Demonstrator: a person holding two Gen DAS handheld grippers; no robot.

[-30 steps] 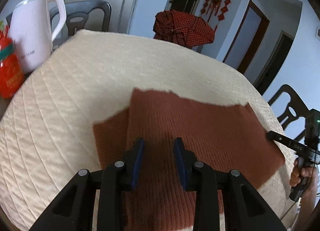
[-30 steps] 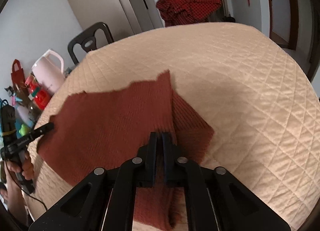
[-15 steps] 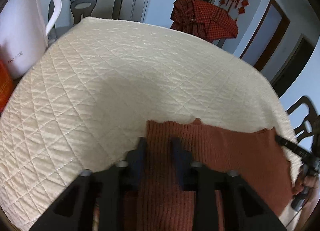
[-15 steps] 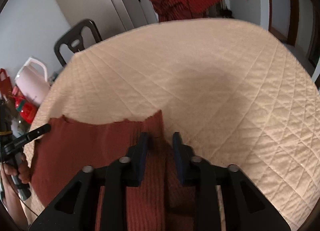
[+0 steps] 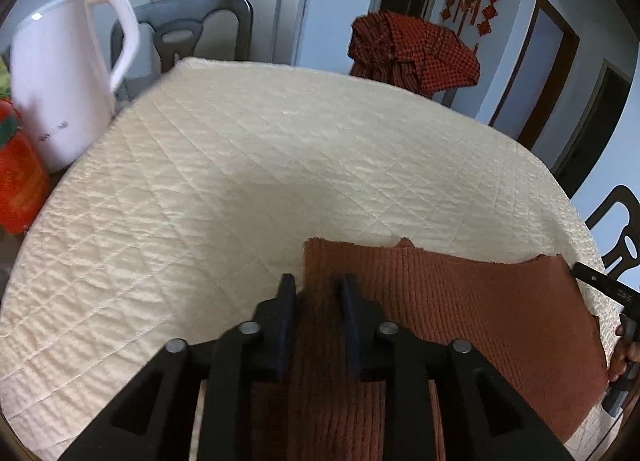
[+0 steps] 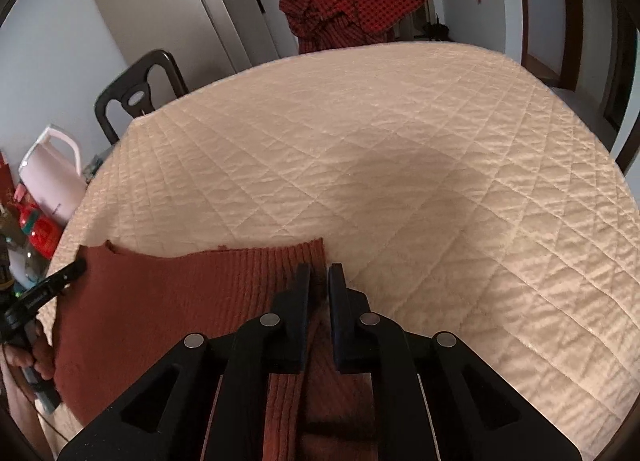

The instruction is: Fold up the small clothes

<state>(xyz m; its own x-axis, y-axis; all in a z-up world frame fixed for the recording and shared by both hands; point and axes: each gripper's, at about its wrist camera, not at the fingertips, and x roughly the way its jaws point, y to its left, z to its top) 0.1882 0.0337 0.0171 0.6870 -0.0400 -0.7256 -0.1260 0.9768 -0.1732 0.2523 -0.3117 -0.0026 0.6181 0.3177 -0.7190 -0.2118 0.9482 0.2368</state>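
**Both grippers pinching the rust-brown knit at the near edge of the quilted table**

Landmark: round table under a cream quilted cover [image 5: 248,181].

Garment: a rust-brown ribbed knit garment [image 5: 472,301] lies at the near side of the table. Its far edge runs roughly straight across. The rest of the cover beyond it is bare.

Left gripper [image 5: 316,293]: jaws narrowly parted, and they have just been closing and easing slightly. A bunched fold of the knit runs between the two pads at the garment's left corner, and the pads press on it. The cloth passes back under the gripper body toward the camera.

Right gripper [image 6: 319,285]: jaws nearly together, only a thin slot showing. The garment's right corner is caught in that slot, with a gathered ridge of knit trailing back beneath the fingers.

Each view shows the other gripper at the far end of the knit, with a hand [image 6: 38,353] around its handle.

Off the table's left edge: a white kettle [image 5: 60,89] and a red container [image 5: 18,177]. Beyond the far edge: a chair draped with red checked cloth [image 5: 412,49].
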